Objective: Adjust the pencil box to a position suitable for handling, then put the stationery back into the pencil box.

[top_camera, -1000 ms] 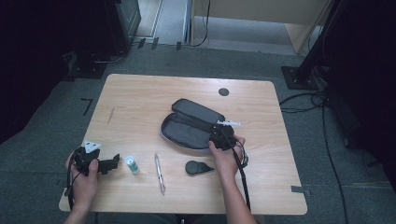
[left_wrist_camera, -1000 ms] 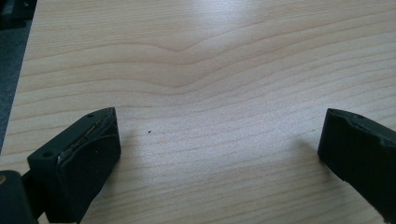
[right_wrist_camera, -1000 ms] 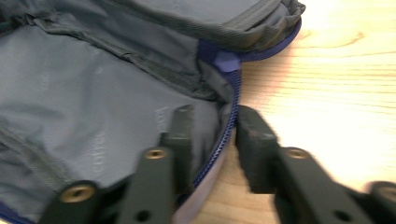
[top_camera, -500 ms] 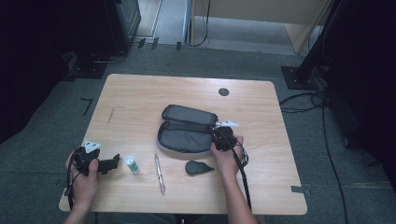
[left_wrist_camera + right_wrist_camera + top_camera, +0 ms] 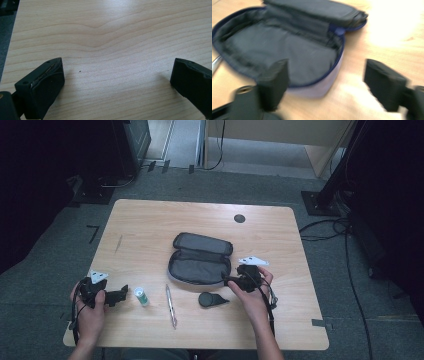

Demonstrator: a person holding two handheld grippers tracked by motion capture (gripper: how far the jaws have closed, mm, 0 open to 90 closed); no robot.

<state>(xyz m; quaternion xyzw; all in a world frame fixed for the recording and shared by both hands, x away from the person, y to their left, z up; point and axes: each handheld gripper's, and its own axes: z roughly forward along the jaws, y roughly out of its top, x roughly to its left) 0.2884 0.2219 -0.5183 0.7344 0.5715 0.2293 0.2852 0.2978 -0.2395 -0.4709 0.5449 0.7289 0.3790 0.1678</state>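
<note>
My right gripper (image 5: 229,280) has just let go of the pouch (image 5: 200,258), jaws spread, case dragged nearer the bench's front edge; left gripper (image 5: 120,294) idles agape.

The table (image 5: 150,220) is pale wood, smooth, with a soft sheen. The open pouch (image 5: 200,260) is matt dark cloth, zip-edged. The pen (image 5: 171,306) looks like shiny metal, perhaps. Left gripper (image 5: 117,82) pads: matt black, rubbery.

Light wooden table (image 5: 150,220) carries an open grey zip pouch (image 5: 200,260) at centre, a pen (image 5: 171,306) and small green-capped bottle (image 5: 142,296) near-left, a dark teardrop-shaped item (image 5: 210,299) just below the pouch.
</note>
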